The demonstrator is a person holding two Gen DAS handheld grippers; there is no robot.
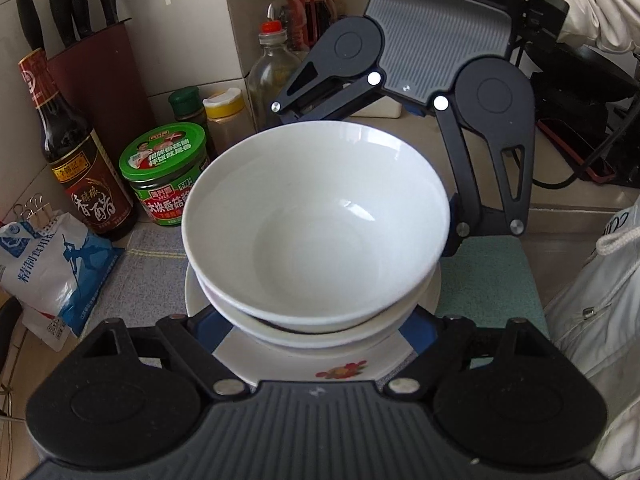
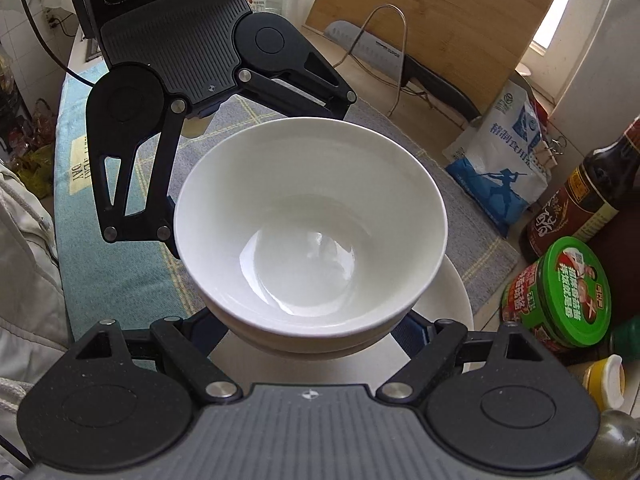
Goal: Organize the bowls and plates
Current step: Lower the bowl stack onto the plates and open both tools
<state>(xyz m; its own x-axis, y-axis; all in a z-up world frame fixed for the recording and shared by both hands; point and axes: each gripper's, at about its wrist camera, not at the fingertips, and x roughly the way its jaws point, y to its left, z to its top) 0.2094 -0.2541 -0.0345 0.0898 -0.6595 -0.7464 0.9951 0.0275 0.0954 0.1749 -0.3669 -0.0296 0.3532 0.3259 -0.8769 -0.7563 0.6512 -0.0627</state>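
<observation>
Two white bowls are nested, the top bowl (image 1: 316,216) inside the lower bowl (image 1: 320,334). They sit over a white plate (image 1: 344,372) with a flower print. My left gripper (image 1: 310,324) closes on the lower bowl from the near side in the left wrist view, and its blue-padded fingers (image 1: 418,330) run under the bowl wall. My right gripper (image 2: 316,332) holds the same stack (image 2: 312,216) from the opposite side. All the fingertips are hidden under the bowls. I cannot tell whether the plate (image 2: 452,300) touches the bowls.
A grey-blue cloth mat (image 2: 460,216) covers the counter. Beside the stack stand a green-lidded jar (image 1: 168,172), a dark vinegar bottle (image 1: 76,160), a salt bag (image 1: 52,264), a knife block (image 1: 92,76) and oil bottles (image 1: 276,68). A cleaver (image 2: 384,52) leans on a wooden board (image 2: 440,12).
</observation>
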